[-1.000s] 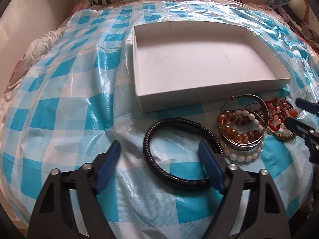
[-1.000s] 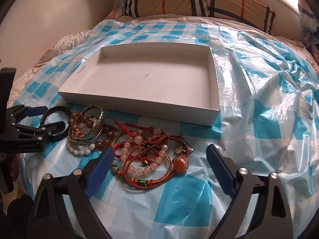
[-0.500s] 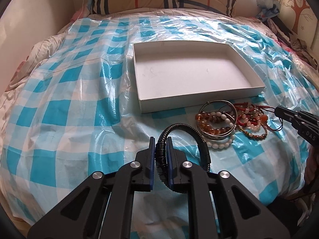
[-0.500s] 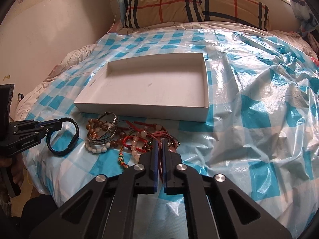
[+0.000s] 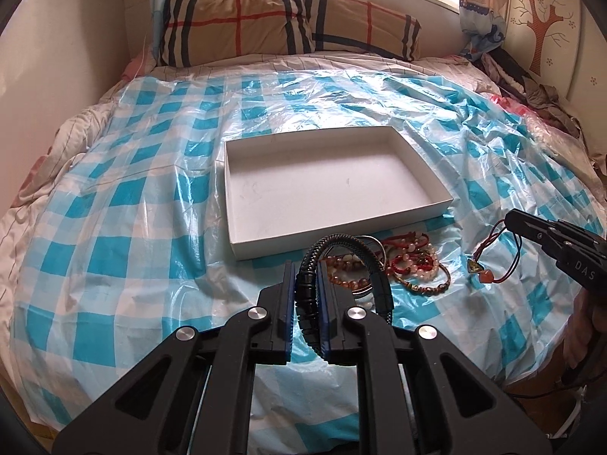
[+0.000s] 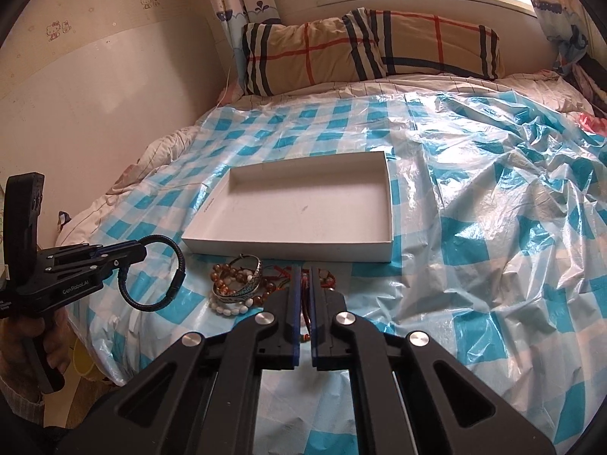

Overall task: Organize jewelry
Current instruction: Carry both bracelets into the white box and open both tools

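The left gripper (image 5: 306,292) pinches a braided black bracelet (image 5: 343,265), its loop upright before the shallow white box (image 5: 341,235). The right gripper (image 6: 302,295) clamps a thin red cord bracelet (image 5: 493,258), dangling right of the box.

L wrist view: black braided bracelet (image 5: 343,261) covers part of the bead bracelet pile (image 5: 408,267) behind it; right gripper (image 5: 510,222) body cut by frame edge. R wrist view: red cord bracelet (image 6: 304,295) mostly hidden btwn its blue pads; pendant unseen. Print on white box (image 6: 292,244) rim too small to read.
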